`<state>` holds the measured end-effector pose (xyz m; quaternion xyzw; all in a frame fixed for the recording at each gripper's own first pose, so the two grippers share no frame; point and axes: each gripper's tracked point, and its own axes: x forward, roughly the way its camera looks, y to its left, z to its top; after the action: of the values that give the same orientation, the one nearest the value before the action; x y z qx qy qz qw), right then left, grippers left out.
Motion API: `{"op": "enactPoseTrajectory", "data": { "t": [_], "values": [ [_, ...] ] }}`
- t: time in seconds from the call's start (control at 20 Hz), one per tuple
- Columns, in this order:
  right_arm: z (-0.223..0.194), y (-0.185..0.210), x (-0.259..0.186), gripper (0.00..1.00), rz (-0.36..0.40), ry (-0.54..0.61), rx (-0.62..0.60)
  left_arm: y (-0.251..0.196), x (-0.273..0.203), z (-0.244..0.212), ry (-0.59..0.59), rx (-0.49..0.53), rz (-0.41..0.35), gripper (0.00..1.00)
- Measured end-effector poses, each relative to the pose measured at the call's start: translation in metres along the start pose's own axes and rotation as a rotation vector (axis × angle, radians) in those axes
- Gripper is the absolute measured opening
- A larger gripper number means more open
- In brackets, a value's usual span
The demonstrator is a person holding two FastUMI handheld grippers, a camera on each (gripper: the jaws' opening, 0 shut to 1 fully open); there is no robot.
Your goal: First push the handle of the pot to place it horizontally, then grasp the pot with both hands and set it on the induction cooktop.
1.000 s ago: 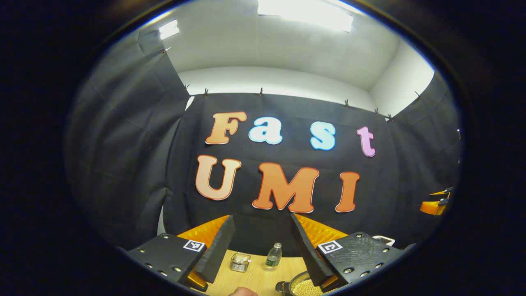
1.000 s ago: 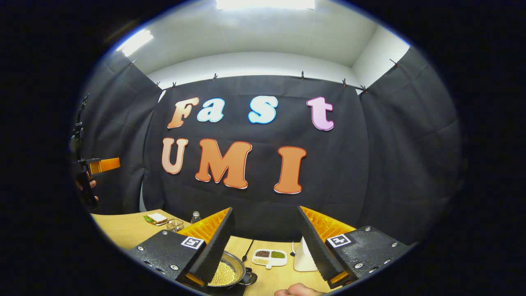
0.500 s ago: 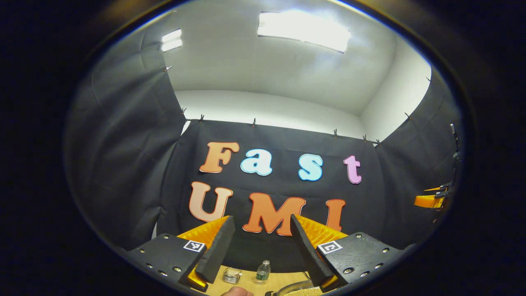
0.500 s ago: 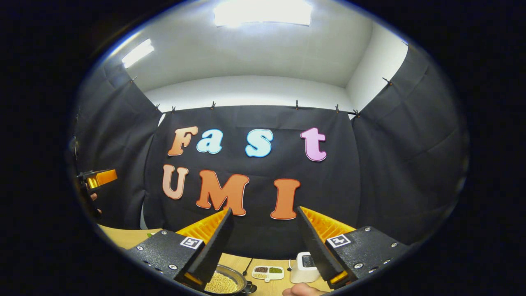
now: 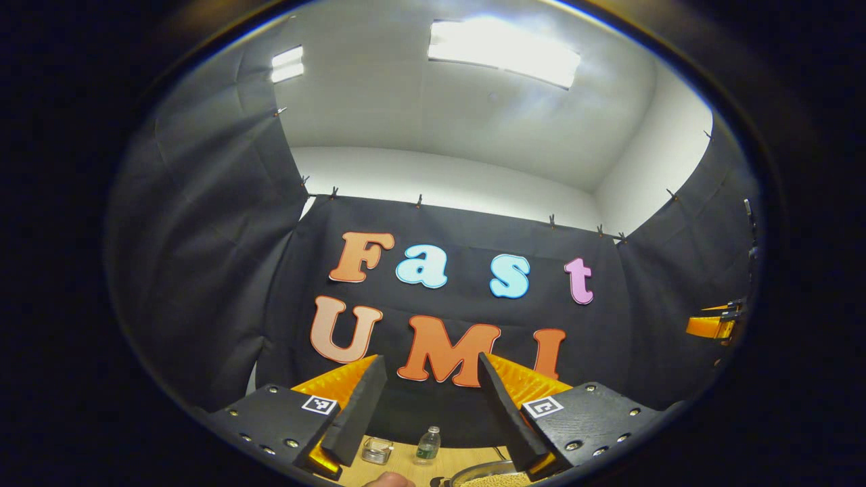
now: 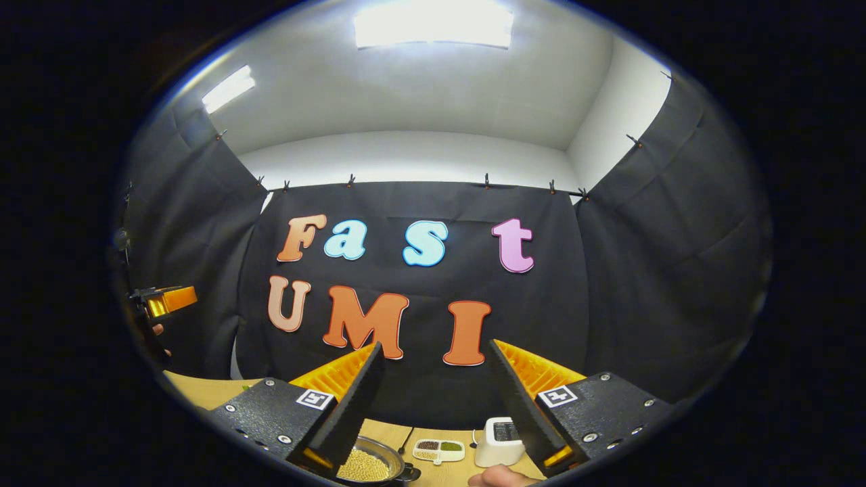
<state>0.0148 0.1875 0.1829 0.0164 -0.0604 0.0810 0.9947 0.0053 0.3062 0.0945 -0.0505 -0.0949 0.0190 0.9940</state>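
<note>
Steel-grey and shallow, the pot [image 6: 369, 463] sits on the wooden table [image 6: 203, 391], filled close to its rim with small pale grains, perhaps dried beans; in the right gripper view it lies behind the tip of that tool's near-side finger, and in the left gripper view just an arc of its rim [image 5: 487, 473] shows at the bottom. Both tools point up at the booth wall, well above the pot. The left tool [image 5: 433, 412] has its jaws wide apart with nothing between them, and the right tool [image 6: 436, 399] stands the same, wide and empty. I judge the main risk to be the load: pushing the handle [image 6: 409, 463] too hard or lifting unevenly with two tools could tip the pot and scatter grains over the table. With both cameras aimed high, lining up on the rim looks hard. Beyond the pot stands a small clear glass container [image 5: 377, 450], contents too small to tell, and beside that a plastic water bottle [image 5: 427, 445]. Right of the pot lies a white divided dish [image 6: 438, 449] holding dark, pale and green seeds in separate compartments, then a white appliance [image 6: 499, 441].
</note>
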Motion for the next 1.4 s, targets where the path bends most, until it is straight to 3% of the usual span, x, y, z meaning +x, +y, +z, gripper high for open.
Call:
{"op": "enactPoseTrajectory", "data": {
  "t": [0.55,1.4],
  "values": [
    [-0.005,0.008,0.002,0.94,0.025,0.012,-0.032,0.002,0.002,-0.014,0.068,0.038,-0.011,0.84],
    [-0.021,0.007,0.013,0.94,0.062,-0.007,-0.002,0.013,0.011,-0.019,0.031,0.065,0.08,0.84]
  ]
}}
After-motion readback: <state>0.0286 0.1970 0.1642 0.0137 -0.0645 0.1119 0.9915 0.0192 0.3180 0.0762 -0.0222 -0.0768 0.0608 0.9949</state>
